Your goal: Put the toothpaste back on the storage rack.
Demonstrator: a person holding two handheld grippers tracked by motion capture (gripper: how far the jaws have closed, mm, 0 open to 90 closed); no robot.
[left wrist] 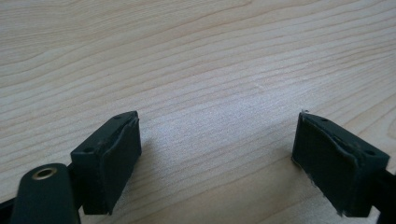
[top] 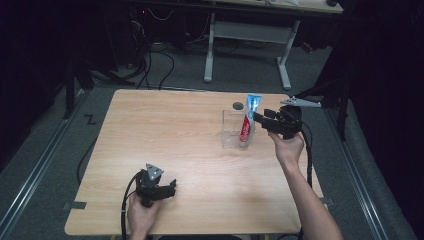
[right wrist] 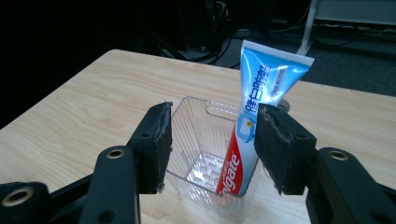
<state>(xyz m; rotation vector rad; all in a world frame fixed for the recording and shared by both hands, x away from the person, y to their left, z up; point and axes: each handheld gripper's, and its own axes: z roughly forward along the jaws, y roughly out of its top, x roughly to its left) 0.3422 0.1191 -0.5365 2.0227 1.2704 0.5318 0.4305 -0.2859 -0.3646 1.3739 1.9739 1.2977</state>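
Note:
A blue, white and red toothpaste tube (top: 248, 119) (right wrist: 261, 79) stands upright, cap down, in a clear plastic container (top: 230, 132) (right wrist: 196, 135) right of the table's middle. It leans on the container's right wall. My right gripper (top: 261, 118) (right wrist: 212, 116) is open at the tube's upper part, level with the container's rim. In the right gripper view the tube is just past the right pad (right wrist: 273, 144), apart from the left one. My left gripper (top: 171, 186) (left wrist: 217, 135) rests low at the table's front left, open over bare wood.
The wooden table (top: 165, 130) has a small dark disc (top: 238, 106) just behind the container. Beyond the far edge are a white-legged desk (top: 247, 40) and loose cables on the floor. Metal rails run along both sides.

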